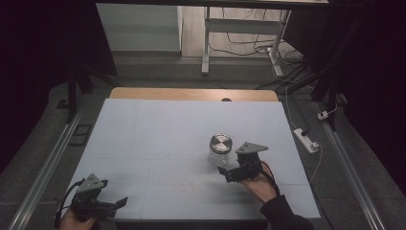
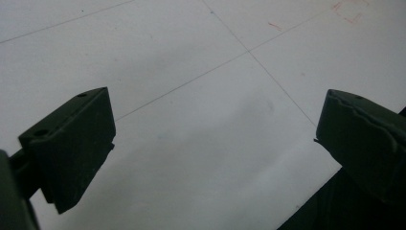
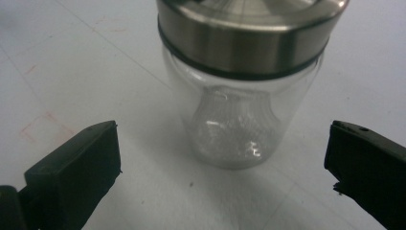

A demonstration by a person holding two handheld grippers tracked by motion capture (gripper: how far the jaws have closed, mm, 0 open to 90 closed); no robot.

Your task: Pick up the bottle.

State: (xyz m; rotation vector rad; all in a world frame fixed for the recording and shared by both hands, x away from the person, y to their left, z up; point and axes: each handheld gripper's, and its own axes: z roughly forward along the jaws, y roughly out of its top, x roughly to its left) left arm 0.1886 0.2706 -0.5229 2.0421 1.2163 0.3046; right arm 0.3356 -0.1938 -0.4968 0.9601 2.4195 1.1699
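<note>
- The left gripper (image 1: 122,201) rests at the near-left corner of the pale blue foam-covered table (image 1: 158,134), jaws spread with nothing between them, probably parked in reserve.
- One clear glass jar with a brushed steel lid (image 1: 220,149) stands upright right of centre.
- The right gripper (image 1: 223,173), jaws wide apart, sits just beside the jar and faces it, seemingly lined up to grasp its body.
- Count: two grippers, one jar.
</note>
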